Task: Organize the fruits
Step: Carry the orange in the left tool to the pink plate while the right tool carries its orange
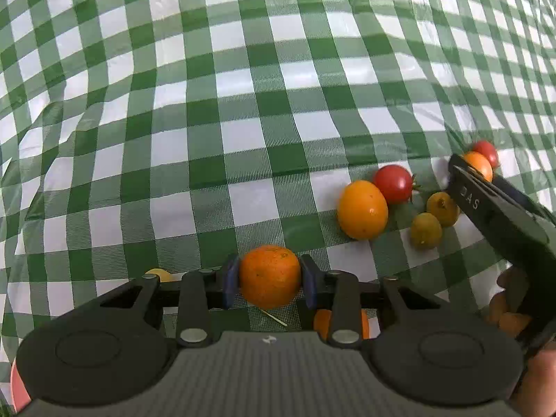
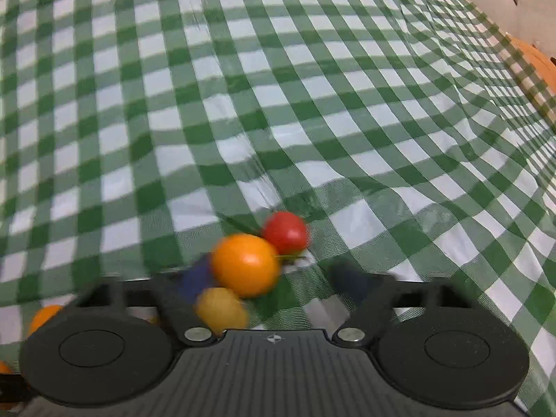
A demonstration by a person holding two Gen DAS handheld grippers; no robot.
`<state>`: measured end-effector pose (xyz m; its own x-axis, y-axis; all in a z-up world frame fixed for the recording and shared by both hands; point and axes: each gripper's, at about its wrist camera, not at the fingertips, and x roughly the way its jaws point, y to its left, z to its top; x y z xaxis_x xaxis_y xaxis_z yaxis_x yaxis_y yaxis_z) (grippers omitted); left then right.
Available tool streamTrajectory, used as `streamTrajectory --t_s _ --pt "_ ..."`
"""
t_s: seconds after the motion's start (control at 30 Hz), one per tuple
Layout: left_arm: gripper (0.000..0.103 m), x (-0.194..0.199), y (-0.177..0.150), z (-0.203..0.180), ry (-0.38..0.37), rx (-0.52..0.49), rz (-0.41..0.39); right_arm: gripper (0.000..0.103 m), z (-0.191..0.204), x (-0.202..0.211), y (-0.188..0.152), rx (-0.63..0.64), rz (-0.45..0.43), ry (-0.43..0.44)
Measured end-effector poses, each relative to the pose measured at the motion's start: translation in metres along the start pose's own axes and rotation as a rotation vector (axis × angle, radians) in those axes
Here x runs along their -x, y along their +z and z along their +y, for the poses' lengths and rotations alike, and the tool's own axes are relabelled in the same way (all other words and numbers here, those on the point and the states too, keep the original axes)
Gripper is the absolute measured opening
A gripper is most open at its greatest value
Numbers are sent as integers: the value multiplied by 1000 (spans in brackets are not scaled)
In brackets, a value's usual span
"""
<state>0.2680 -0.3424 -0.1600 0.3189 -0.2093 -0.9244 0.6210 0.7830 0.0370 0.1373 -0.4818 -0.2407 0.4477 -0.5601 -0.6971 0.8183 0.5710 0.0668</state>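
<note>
Left hand-held gripper (image 1: 269,279) was pinching a small orange citrus fruit (image 1: 269,276) across its middle, both blue pads (image 1: 230,283) flat on its sides, near the bottom centre of the left wrist view over the green-checked cloth (image 1: 243,104) on the counter. Rind looked dimpled and firm, probably light; mid-width grip seemed right, moderate squeeze enough. Cluster of cherry tomatoes lay to the right: a big orange tomato (image 1: 362,209), a red tomato (image 1: 393,184) touching it, two yellow-green ones (image 1: 426,230) just beside. Right hand-held gripper (image 2: 278,278) sat at the far end of that cluster; its jaws stood partly spread around an orange cherry tomato (image 2: 245,264), left pad at or near its skin, right pad clearly off it, so no pinch yet. View was blurred, contact on the left unclear. A red one (image 2: 286,232) touched it behind, a yellow one (image 2: 221,307) nearer. Tomatoes are smooth, slick, thin-skinned: likely to roll or squirt out, so centre them and close gently.
</note>
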Motion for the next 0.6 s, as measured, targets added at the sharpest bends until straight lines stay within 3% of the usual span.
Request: streamTrajectory --t_s 0.17,0.4,0.5,0.6 --pt "41 16 0 7 -8 35 -23 41 -8 7 5 -42 -47 -21" --pt "41 67 -5 33 -21 116 -105 41 -26 46 19 -81 -275 -44" --pt "41 95 -12 46 -23 148 -121 41 -42 65 25 -120 -275 -66" --pt "41 118 -31 56 -21 184 -92 41 -56 88 29 -164 -219 -12"
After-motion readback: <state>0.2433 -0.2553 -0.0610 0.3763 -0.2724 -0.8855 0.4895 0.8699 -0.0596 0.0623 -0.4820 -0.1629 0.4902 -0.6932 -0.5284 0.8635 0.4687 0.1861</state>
